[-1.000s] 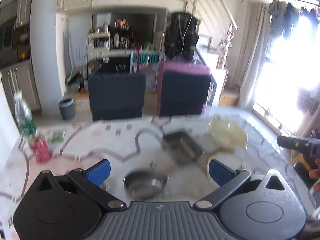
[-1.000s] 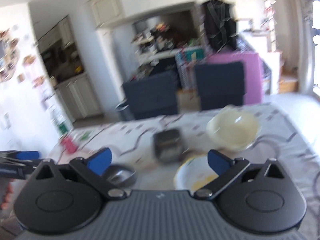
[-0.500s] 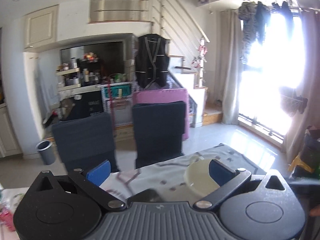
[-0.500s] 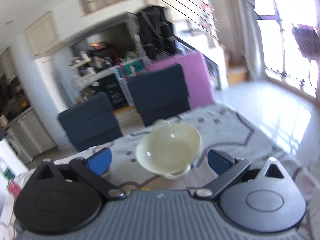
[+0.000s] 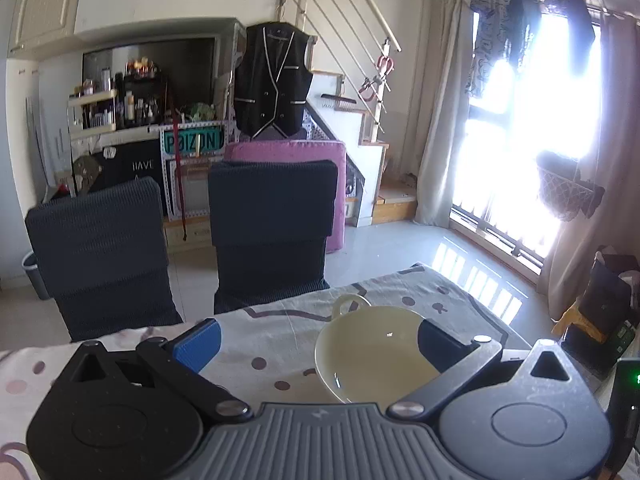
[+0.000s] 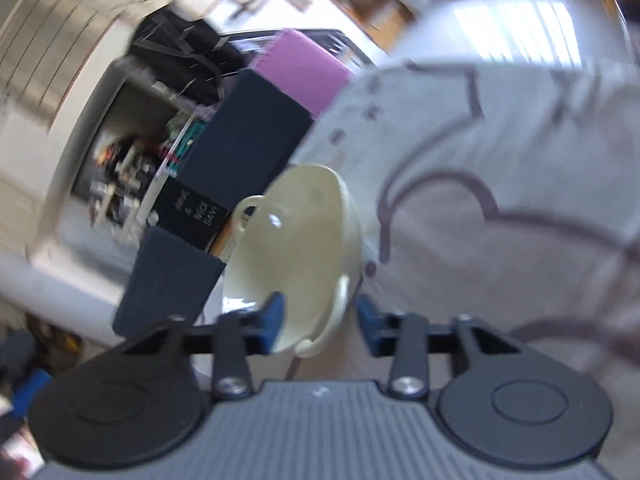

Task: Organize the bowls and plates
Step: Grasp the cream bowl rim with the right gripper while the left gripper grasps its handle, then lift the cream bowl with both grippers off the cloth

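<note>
cream bowl (image 6: 296, 248) empty | right jaws just narrowed astride its rim; grip unclear | left jaws wide, holding nothing

One cream bowl (image 5: 372, 356); two dark chairs (image 5: 272, 232).

Two dark chairs (image 5: 272, 236) block the table's (image 5: 260, 344) far edge.

Blown-out window (image 5: 532, 120) glare; right wrist view motion-blurred.
</note>
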`<state>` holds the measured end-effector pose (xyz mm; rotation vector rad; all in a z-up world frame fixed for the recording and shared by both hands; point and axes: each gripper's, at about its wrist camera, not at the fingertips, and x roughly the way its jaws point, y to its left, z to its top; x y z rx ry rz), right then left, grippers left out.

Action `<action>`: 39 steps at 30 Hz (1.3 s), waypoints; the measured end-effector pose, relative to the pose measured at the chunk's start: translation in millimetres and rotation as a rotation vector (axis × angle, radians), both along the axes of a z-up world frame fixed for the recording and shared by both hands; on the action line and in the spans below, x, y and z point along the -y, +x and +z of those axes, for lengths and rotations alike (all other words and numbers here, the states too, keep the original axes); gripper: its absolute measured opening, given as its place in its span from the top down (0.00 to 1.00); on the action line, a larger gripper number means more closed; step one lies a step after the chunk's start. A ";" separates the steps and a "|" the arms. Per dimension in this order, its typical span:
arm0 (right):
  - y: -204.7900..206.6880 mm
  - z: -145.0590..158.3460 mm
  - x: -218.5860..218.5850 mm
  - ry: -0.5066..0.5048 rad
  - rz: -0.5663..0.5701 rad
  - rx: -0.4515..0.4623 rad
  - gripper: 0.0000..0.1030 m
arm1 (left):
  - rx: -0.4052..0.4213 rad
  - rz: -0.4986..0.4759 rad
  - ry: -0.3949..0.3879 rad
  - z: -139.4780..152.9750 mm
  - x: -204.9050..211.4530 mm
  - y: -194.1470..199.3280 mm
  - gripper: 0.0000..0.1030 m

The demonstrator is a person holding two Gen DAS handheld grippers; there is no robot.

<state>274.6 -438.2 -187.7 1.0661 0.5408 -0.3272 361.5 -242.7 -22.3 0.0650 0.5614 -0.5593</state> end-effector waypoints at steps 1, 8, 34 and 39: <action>1.0 -3.0 -0.1 0.007 0.003 -0.002 0.68 | -0.007 0.004 -0.002 -4.0 1.0 3.4 0.00; 6.3 -17.6 -1.7 0.046 0.040 0.019 0.82 | -0.036 0.020 0.009 -26.9 8.7 18.6 0.00; -34.5 4.3 105.7 -0.201 -0.034 -0.014 0.84 | -0.312 -0.073 -0.026 -81.4 67.6 59.5 0.32; -40.1 5.9 116.2 -0.110 0.003 0.010 0.75 | -0.411 -0.050 -0.041 -104.3 81.5 78.8 0.45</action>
